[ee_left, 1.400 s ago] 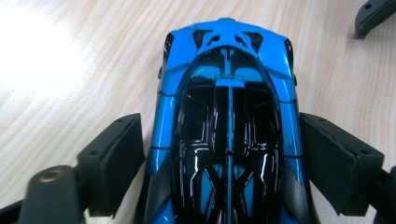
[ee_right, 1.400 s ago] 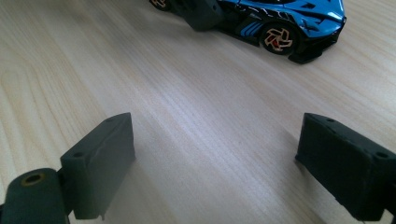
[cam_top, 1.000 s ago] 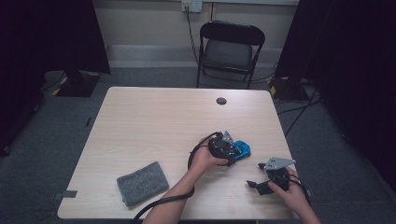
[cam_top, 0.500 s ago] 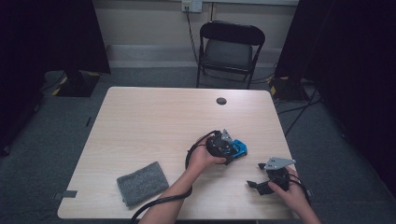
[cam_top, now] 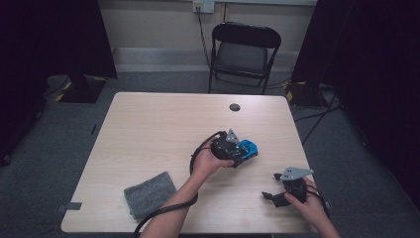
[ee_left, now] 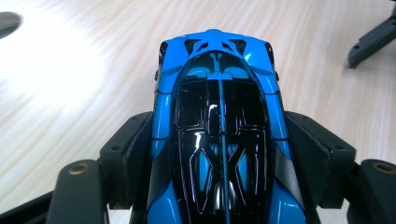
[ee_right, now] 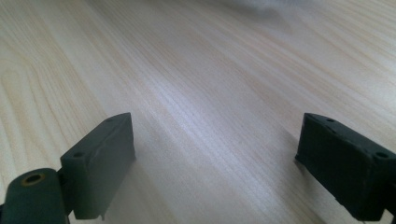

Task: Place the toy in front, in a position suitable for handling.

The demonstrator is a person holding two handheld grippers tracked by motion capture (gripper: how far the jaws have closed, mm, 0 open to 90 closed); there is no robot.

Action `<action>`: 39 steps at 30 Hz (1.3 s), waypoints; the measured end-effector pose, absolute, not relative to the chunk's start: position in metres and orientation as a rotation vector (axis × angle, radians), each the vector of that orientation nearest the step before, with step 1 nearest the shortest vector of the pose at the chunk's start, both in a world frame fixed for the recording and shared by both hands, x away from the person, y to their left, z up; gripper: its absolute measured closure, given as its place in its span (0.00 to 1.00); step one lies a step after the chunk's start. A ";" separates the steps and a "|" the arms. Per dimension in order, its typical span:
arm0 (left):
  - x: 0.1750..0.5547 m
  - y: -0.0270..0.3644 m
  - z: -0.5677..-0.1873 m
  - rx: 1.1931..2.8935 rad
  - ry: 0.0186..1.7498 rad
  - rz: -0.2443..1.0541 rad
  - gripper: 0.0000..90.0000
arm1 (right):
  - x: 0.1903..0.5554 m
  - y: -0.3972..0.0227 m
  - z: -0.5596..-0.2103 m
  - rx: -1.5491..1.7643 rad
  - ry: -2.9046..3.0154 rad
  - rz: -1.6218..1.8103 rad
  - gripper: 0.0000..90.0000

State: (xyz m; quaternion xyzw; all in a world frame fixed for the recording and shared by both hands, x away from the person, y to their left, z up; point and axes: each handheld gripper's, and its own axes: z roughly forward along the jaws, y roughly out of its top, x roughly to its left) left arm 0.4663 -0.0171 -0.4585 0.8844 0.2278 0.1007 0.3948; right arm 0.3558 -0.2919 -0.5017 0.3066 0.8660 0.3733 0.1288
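Note:
A blue and black toy car [cam_top: 246, 149] sits on the wooden table [cam_top: 148, 134] right of centre. My left gripper [cam_top: 236, 156] is shut on it, both jaws pressed against the sides of the toy car [ee_left: 219, 140], whose nose points away from the camera. My right gripper [cam_top: 271, 187] rests near the table's front right edge, held by a hand. In the right gripper view its jaws stand wide apart over bare wood, so the right gripper [ee_right: 215, 158] is open and holds nothing.
A grey cloth [cam_top: 150, 194] lies at the front left of the table. A small dark round disc [cam_top: 235, 107] sits near the far edge. A black folding chair [cam_top: 244, 52] stands behind the table. A cable [cam_top: 163, 213] trails from the left gripper.

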 end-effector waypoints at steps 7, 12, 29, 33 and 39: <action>0.473 0.006 -0.455 2.227 0.625 0.278 0.31 | 0.356 -0.292 -0.502 0.891 2.518 1.086 0.11; 0.478 0.026 -0.456 2.221 0.660 0.295 0.31 | 0.356 -0.292 -0.502 0.891 2.517 1.086 0.11; 0.488 0.090 -0.474 2.230 0.801 0.348 0.31 | 0.356 -0.292 -0.502 0.891 2.518 1.086 0.11; 0.488 0.098 -0.477 2.234 0.808 0.350 0.31 | 0.356 -0.292 -0.502 0.891 2.518 1.086 0.11; 0.488 0.112 -0.482 2.230 0.830 0.349 0.31 | 0.356 -0.292 -0.502 0.891 2.518 1.086 0.11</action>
